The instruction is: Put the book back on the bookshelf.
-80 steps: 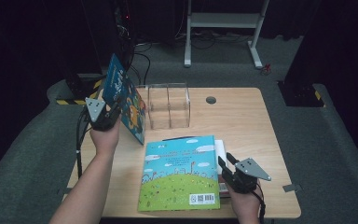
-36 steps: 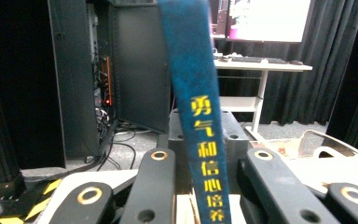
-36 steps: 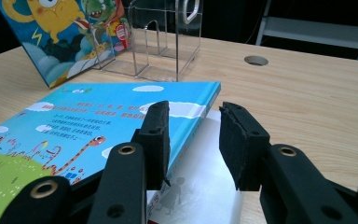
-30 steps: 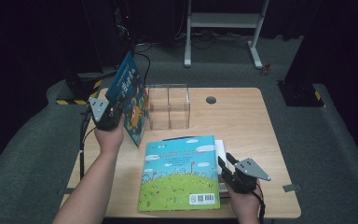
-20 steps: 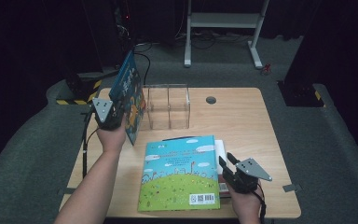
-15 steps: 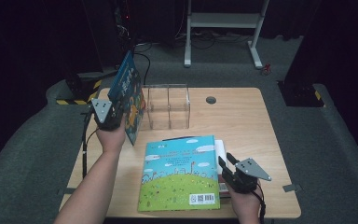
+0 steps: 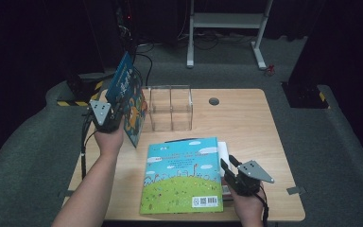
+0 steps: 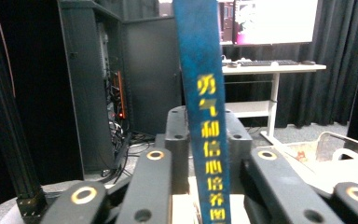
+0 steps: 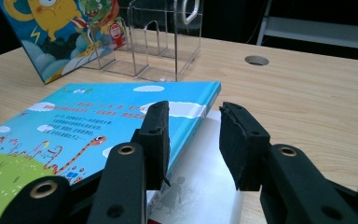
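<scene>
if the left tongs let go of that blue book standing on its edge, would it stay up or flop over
Probably tip: the blue book stands tilted on a thin bottom edge, held by the left tongs at its spine. It looks stiff, since the cover stays flat. The clear organizer beside it seems light and might slide if the book fell against it.

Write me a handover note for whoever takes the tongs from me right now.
Left tongs: shut on the blue book, held upright above the table's left rear, just left of the clear acrylic rack. In the left gripper view its spine sits between the jaws.
Right tongs: open, resting at the right edge of the flat book stack, gripping nothing.
Done: one book lifted.
Left: probably slot the blue book into the rack, which holds no book yet, then the sky-blue picture book and the white one under it.
</scene>
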A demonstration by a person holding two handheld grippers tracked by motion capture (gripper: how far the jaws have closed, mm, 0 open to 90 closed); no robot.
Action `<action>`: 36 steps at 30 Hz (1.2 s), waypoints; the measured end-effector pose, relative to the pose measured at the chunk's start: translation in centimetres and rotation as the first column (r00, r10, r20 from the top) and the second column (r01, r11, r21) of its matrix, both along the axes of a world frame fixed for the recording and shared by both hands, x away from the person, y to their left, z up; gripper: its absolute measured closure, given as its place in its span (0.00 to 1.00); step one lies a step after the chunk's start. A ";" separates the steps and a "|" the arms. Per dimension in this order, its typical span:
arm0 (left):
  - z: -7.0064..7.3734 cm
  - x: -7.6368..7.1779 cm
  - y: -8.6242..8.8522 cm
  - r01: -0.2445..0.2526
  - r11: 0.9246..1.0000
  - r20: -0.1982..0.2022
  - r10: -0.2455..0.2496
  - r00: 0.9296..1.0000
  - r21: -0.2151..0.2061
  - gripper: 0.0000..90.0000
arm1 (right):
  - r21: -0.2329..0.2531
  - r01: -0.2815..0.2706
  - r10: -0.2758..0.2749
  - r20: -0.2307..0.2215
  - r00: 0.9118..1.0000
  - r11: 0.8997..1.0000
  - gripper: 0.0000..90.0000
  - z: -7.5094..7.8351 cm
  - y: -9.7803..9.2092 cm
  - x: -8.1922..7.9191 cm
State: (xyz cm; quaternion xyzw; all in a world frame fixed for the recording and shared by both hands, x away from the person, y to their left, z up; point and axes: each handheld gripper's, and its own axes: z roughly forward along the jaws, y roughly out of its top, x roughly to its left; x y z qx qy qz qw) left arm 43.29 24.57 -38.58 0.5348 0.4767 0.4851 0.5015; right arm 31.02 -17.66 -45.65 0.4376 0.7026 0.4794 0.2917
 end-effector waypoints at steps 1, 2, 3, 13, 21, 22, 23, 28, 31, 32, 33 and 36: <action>-0.1 0.1 0.0 0.002 1.000 -0.008 -0.002 1.000 -0.001 0.82 | 0.001 0.000 0.000 0.000 1.000 1.000 0.70 0.0 0.0 0.0; -0.2 0.1 0.1 0.005 1.000 -0.015 -0.005 1.000 -0.004 0.81 | 0.000 0.000 0.000 0.000 1.000 1.000 0.70 0.0 0.0 0.0; -0.3 0.2 0.1 0.012 1.000 -0.023 -0.012 1.000 -0.005 0.79 | -0.001 0.002 -0.002 -0.003 1.000 1.000 0.70 0.0 0.0 0.0; -0.4 0.4 0.3 0.055 0.998 -0.058 -0.057 0.997 -0.036 0.57 | 0.001 0.001 -0.001 -0.004 1.000 1.000 0.69 0.0 0.0 0.0; -0.2 0.0 0.2 0.090 0.994 -0.090 -0.095 0.991 -0.059 0.46 | 0.001 -0.001 0.001 -0.003 1.000 1.000 0.69 0.0 0.0 0.0; -0.2 -0.1 0.3 0.094 0.993 -0.097 -0.100 0.990 -0.066 0.45 | 0.001 0.000 0.000 -0.003 1.000 1.000 0.69 0.0 0.0 0.0; -0.1 -0.1 0.3 0.098 0.993 -0.101 -0.104 0.989 -0.069 0.43 | 0.002 0.000 0.000 -0.003 1.000 1.000 0.69 0.0 0.0 0.0; -0.1 -0.8 0.4 0.119 0.990 -0.123 -0.127 0.984 -0.074 0.37 | 0.001 0.001 -0.001 -0.004 1.000 1.000 0.68 0.0 0.1 0.0; -0.2 -1.2 0.6 0.129 0.989 -0.142 -0.139 0.980 -0.078 0.35 | 0.001 0.001 -0.001 -0.005 1.000 1.000 0.67 0.0 0.1 0.0; -0.3 -1.3 0.6 0.132 0.988 -0.148 -0.142 0.979 -0.077 0.34 | 0.001 0.000 0.000 -0.005 1.000 1.000 0.67 0.0 0.1 0.0; -0.3 -1.5 0.7 0.133 0.988 -0.152 -0.144 0.978 -0.078 0.33 | 0.000 -0.001 0.001 -0.004 1.000 1.000 0.67 0.0 0.1 0.0; -0.5 -2.1 0.9 0.138 0.987 -0.161 -0.150 0.975 -0.083 0.32 | 0.000 -0.003 0.003 -0.003 1.000 1.000 0.67 -0.1 0.2 0.0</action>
